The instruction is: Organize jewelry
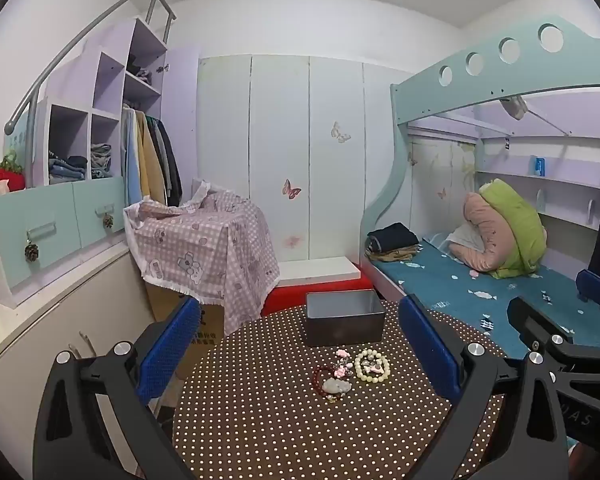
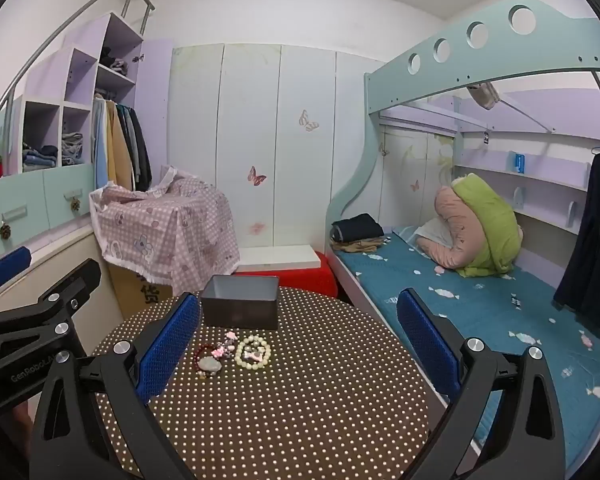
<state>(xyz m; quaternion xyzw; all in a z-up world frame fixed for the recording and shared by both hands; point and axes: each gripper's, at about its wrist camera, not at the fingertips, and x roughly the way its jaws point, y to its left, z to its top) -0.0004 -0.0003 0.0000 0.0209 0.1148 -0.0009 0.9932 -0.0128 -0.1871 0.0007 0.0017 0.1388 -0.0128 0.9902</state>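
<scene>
Cream bead bracelet (image 1: pixel 372 366), red bracelet (image 1: pixel 320 378) and pink charms (image 1: pixel 342 368) lie at the box's (image 1: pixel 344 320) 6 o'clock; both grippers (image 1: pixel 300 344) (image 2: pixel 298 340) gape empty.

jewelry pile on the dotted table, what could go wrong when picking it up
1. The cream bead bracelet, red bracelet and pink clips lie touching, so one grab may drag its neighbours along.
2. The pieces lie flat on the tablecloth; wide fingers may snag it.
3. The gray box stands just behind and could get nudged.
</scene>
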